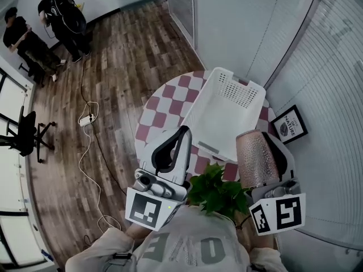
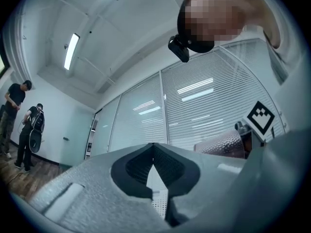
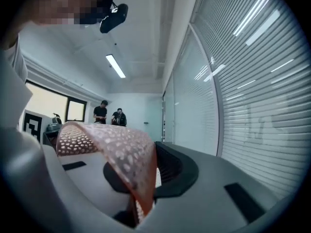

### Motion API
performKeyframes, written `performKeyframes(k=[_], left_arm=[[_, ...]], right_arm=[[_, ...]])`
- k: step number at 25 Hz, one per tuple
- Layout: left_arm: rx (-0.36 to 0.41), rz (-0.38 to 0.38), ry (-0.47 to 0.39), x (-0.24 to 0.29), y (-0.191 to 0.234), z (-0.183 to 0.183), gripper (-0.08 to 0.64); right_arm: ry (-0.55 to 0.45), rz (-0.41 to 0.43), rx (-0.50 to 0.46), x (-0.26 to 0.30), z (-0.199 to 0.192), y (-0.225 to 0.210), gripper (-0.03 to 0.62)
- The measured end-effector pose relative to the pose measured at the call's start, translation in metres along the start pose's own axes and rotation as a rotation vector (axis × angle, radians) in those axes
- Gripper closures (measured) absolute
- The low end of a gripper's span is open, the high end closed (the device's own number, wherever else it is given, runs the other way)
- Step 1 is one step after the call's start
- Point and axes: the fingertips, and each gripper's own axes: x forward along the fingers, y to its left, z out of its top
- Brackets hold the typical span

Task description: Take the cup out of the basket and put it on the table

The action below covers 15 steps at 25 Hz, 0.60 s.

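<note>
Covering the centre, the checkered table (image 1: 164,103) is occupied at far right by the white basket (image 1: 224,115). The cup (image 1: 258,158) is held outside it at near right, its wall clamped by the right tool (image 3: 150,169). Bare table is judged to lie leftward. The left tool (image 2: 153,152) is closed together, empty.

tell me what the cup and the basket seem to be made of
Cup: probably metal, copper-pink, glossy; its surface is dimpled all over like hammered sheet and catches light.
Basket: likely moulded plastic, white, matte; rows of small holes in its wall.
</note>
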Motion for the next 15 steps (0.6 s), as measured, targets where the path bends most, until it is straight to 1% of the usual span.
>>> performKeyframes(k=[3,6,11,15], left_arm=[[-0.001,0.003,-0.001,0.001,-0.003,0.000,0.555],[-0.004,-0.001,-0.003,0.001,-0.008,0.002,0.555],[-0.002,-0.014,-0.006,0.001,-0.016,0.006,0.555],[-0.001,-0.021,0.000,0.001,-0.016,0.004,0.555]], right_arm=[[-0.077,-0.069,0.019,-0.016,-0.001,-0.003,0.549],[-0.109,-0.110,0.007,-0.027,-0.005,0.001,0.551],[-0.157,-0.087,0.018,-0.036,-0.004,0.008,0.551],[-0.166,-0.121,-0.030,-0.038,-0.002,0.009,0.554]])
